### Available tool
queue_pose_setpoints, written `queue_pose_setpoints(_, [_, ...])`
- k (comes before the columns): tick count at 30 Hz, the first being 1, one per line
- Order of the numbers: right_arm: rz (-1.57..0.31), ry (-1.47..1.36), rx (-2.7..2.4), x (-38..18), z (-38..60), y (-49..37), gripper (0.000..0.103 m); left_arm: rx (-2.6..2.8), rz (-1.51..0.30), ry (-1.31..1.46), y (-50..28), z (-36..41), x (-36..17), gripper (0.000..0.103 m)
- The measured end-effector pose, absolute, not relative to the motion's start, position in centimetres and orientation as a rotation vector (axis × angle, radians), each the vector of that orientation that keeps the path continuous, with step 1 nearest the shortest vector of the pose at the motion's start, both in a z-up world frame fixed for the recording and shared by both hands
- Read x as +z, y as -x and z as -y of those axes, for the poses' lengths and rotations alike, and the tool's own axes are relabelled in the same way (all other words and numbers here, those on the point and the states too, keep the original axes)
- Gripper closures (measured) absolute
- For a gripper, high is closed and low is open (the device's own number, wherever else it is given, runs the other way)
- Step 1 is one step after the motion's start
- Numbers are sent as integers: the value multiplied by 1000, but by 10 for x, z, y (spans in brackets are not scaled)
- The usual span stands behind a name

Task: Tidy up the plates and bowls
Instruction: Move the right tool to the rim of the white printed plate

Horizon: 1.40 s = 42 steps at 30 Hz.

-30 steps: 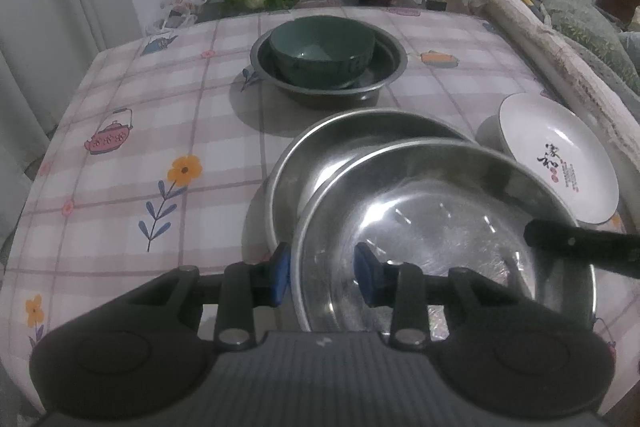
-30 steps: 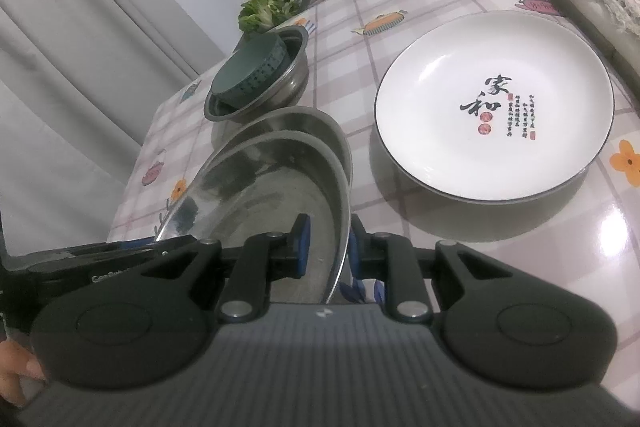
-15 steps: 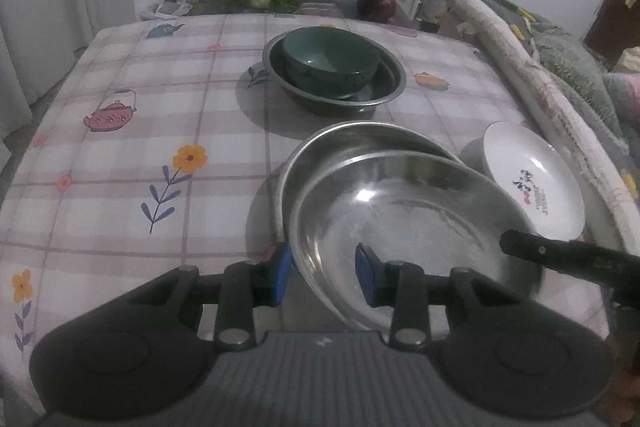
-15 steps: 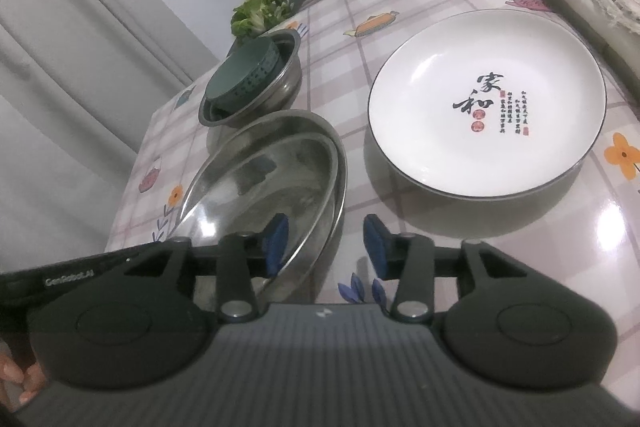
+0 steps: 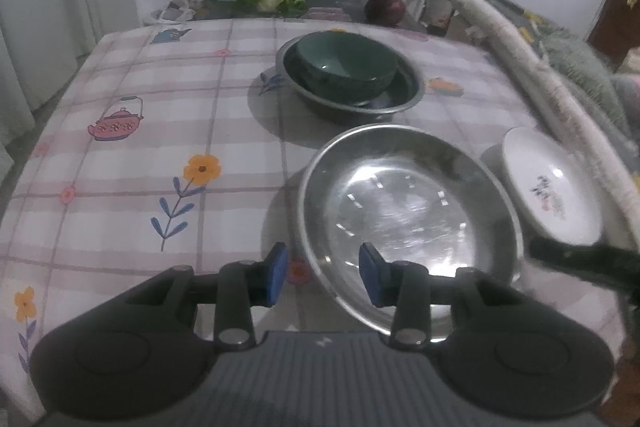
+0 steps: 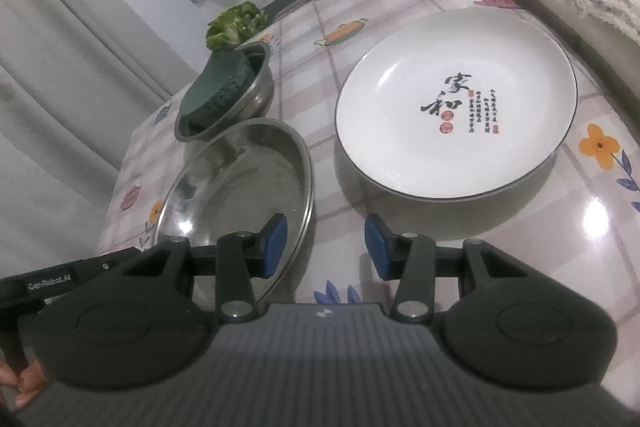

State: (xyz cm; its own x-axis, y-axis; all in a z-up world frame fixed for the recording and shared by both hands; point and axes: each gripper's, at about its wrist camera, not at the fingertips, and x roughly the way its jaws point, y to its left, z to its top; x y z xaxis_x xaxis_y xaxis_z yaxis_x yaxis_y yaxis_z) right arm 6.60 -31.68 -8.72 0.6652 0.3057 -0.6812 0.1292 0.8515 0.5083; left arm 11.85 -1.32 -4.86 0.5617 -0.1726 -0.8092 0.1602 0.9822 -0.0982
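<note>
Checked tablecloth (image 5: 160, 155) in a dim room. Left gripper (image 5: 322, 275): jaws opening, straddling the near rim of the stacked steel basins (image 5: 408, 211) without pressing. Right gripper (image 6: 326, 247): jaws apart, empty, between basins and white plate (image 6: 456, 99). Withdraw cleanly, then take the plate by its rim.

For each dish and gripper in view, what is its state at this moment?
Steel bowl: upright, empty, on the table.
Green bowl: nested in the steel basin.
White plate: flat, empty.
Left gripper: opening, straddling the steel bowl's rim.
Right gripper: open, holding nothing.
</note>
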Motion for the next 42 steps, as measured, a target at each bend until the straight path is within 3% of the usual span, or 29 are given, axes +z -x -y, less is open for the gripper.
queue_pose_setpoints(6, [-842,-546,111,-94,311,-78,62,-187,-979,-22,-129,22,-68,63])
queue_pose_setpoints(14, [-849,-511,142,-100,300,-90,82,-164,-969,-58,-135,23,-77,86])
queue_pose_setpoints(32, [-891,-434,237,-93,251,-89,85,-95,-982,-4,-115,-16,-69,86])
queue_pose_setpoints(42, [-897,-444,256,-94,243,-87,83,-88,-973,13,-110,-21,-67,77])
